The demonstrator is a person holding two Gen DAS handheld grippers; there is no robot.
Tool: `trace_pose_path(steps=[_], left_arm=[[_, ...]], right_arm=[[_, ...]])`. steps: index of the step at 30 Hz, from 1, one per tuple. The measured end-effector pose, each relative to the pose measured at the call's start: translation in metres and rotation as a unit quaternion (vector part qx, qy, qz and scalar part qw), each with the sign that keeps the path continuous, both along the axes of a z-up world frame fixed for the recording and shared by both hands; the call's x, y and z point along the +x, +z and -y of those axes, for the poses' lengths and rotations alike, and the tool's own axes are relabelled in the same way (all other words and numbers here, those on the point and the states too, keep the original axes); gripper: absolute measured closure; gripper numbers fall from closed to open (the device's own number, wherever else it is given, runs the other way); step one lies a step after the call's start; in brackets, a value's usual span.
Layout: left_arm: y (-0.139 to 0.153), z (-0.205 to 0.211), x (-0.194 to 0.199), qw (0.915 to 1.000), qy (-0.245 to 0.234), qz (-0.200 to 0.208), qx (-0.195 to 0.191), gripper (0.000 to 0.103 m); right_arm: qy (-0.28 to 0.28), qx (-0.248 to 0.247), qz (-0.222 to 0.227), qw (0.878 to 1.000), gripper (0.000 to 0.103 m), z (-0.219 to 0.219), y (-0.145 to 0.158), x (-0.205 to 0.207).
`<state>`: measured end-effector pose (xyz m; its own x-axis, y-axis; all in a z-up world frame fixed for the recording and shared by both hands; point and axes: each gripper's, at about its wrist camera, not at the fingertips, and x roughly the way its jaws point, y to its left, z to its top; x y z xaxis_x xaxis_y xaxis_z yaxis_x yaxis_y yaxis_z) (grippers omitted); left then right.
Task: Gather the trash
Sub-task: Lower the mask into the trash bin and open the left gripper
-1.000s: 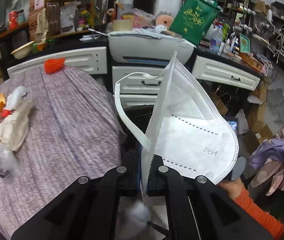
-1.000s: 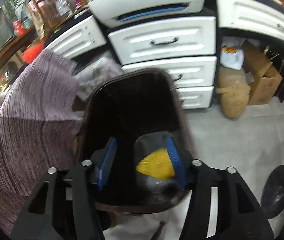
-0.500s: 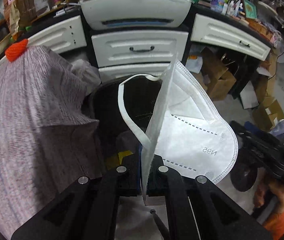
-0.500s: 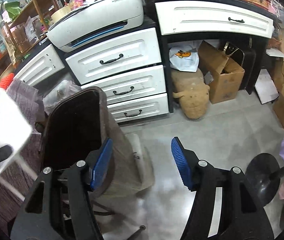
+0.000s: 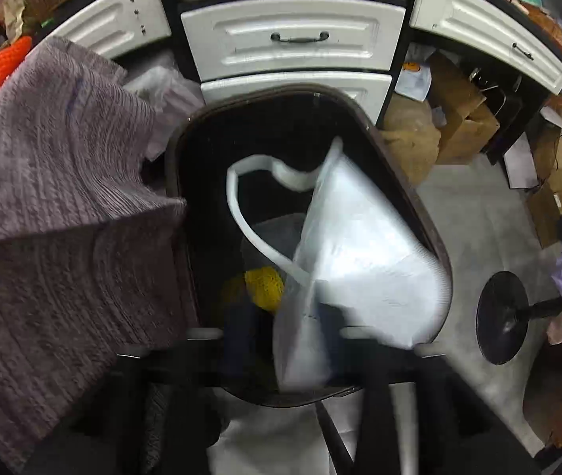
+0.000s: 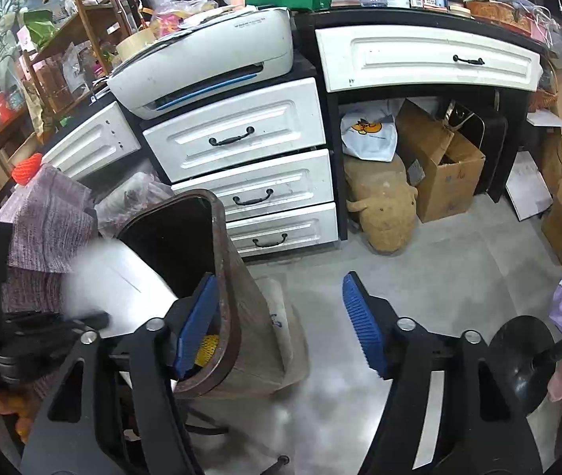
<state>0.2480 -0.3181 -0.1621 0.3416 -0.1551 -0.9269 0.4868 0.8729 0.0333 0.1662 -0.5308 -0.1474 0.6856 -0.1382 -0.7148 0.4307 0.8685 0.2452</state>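
A white N95 face mask (image 5: 364, 261) hangs blurred over the open mouth of the dark brown trash bin (image 5: 395, 166). My left gripper (image 5: 284, 336) is blurred below the mask and its fingers look spread, with the mask between them; I cannot tell if it still holds. A yellow piece of trash (image 5: 265, 287) lies inside the bin. In the right wrist view the mask (image 6: 122, 289) shows at the bin (image 6: 237, 277) rim. My right gripper (image 6: 277, 328) is open and empty, to the right of the bin over the floor.
A purple-grey cloth-covered table (image 5: 55, 206) edge is left of the bin. White drawers (image 6: 241, 138) and a printer (image 6: 209, 59) stand behind. Cardboard boxes (image 6: 443, 166) and a stuffed toy (image 6: 383, 206) sit under the desk. A black round stand base (image 5: 502, 316) is on the right floor.
My left gripper moved down over the bin with the mask and its jaws seem to have spread. My right gripper dropped the yellow trash in the bin, opened and pulled back right.
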Motion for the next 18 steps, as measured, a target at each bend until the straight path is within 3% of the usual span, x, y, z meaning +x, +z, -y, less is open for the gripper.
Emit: trace_pose_path(steps=[1, 4, 8, 14, 18], left_arm=[[0.002, 0.000, -0.002, 1.0000, -0.002, 0.005, -0.004, 0.033], [0.010, 0.003, -0.012, 0.9994, -0.022, 0.025, -0.007, 0.022], [0.029, 0.004, -0.031, 0.9974, -0.053, 0.039, -0.029, 0.019], [0.077, -0.015, -0.071, 0.9856, -0.086, 0.020, -0.144, 0.013], [0.107, -0.034, -0.087, 0.9744, -0.073, 0.019, -0.212, 0.012]], right_arm=[[0.000, -0.001, 0.002, 1.000, 0.036, 0.000, 0.001, 0.000], [-0.003, -0.007, 0.007, 1.000, 0.032, 0.000, 0.006, -0.002], [-0.023, -0.016, 0.025, 0.999, 0.026, 0.007, 0.015, -0.009], [-0.029, -0.017, 0.028, 0.999, 0.023, 0.012, 0.023, -0.013], [-0.019, -0.020, 0.034, 0.999, 0.021, 0.004, 0.029, -0.014]])
